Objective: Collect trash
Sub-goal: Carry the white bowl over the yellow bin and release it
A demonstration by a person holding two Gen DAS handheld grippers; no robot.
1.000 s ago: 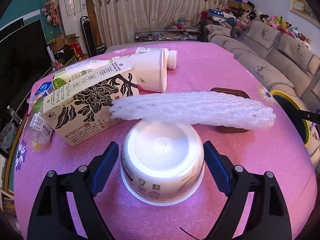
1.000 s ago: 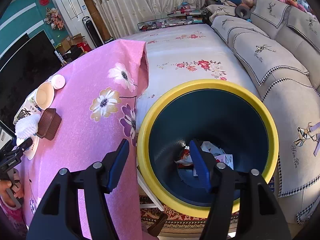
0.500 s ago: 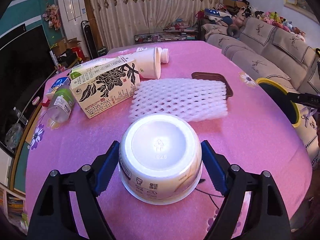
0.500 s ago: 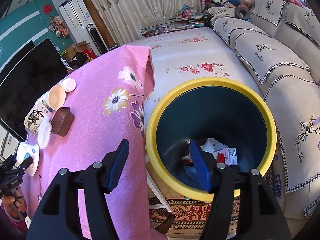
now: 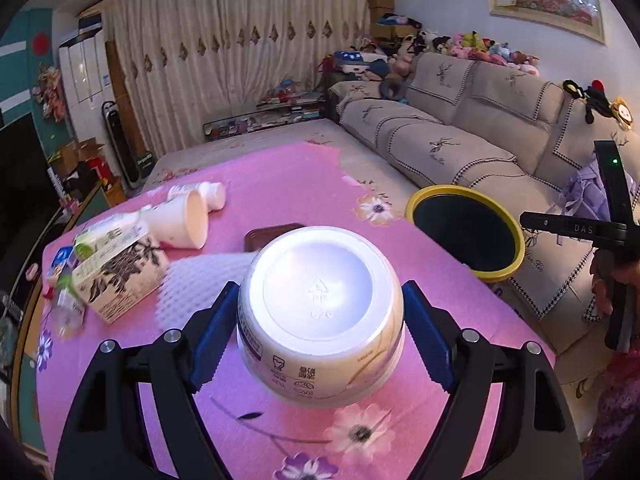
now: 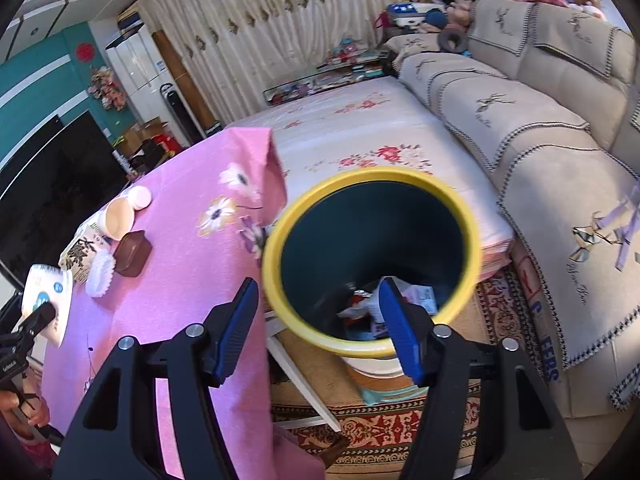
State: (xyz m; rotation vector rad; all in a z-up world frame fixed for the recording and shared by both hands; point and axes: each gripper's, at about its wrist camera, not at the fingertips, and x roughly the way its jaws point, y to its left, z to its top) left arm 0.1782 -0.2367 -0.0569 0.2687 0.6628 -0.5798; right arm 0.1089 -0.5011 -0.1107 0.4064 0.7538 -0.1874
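Observation:
My left gripper [image 5: 320,332] is shut on a white paper bowl [image 5: 320,312], held upside down above the pink table [image 5: 288,184]; the bowl also shows in the right wrist view [image 6: 46,300]. The yellow-rimmed bin [image 5: 464,232] stands off the table's right edge. My right gripper [image 6: 316,328] is open and empty, just above the bin [image 6: 372,260], which holds several wrappers [image 6: 368,308]. On the table lie a tea carton [image 5: 120,276], white foam netting [image 5: 200,276], a paper cup [image 5: 180,220], a brown tray [image 5: 268,236] and a small plastic bottle [image 5: 64,300].
A beige sofa [image 5: 480,128] runs along the right. A flowered bed or bench [image 6: 360,140] lies behind the bin. A patterned rug [image 6: 380,428] and a white frame lie under the bin. A TV [image 6: 52,172] stands at the left.
My left gripper has lifted the bowl off the table and turned right toward the bin. My right gripper has drawn back and up from the bin, still open.

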